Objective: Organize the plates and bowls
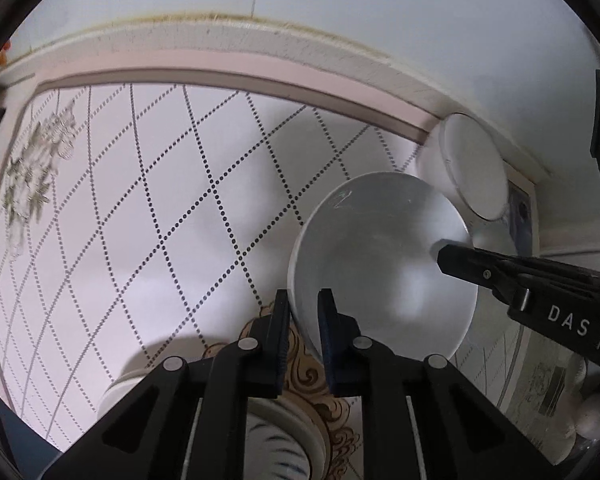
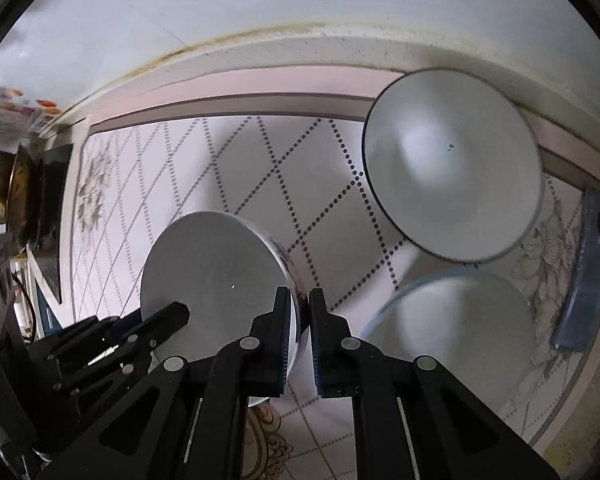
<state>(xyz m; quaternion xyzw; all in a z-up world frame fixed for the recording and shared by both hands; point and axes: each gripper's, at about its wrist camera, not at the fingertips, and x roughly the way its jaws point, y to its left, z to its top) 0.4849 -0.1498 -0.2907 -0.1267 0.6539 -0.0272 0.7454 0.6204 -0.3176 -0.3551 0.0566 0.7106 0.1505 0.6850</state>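
Both grippers clamped on one white bowl, opposite sides of its rim.

Left gripper (image 1: 304, 312) pinches the near-left rim of the white bowl (image 1: 380, 264), one finger inside, one outside. Right gripper (image 2: 300, 312) pinches the same bowl (image 2: 216, 280) at its right rim; its black fingers (image 1: 472, 264) enter the left view from the right. Bowl sits over the diamond-dotted tablecloth (image 1: 160, 208), whether lifted or resting I cannot tell. Two more white bowls to the right: a blue-rimmed bowl (image 2: 452, 168) farther back, a blurred bowl (image 2: 460, 320) nearer. Striped dish (image 1: 276, 440) below the left gripper, partly hidden.
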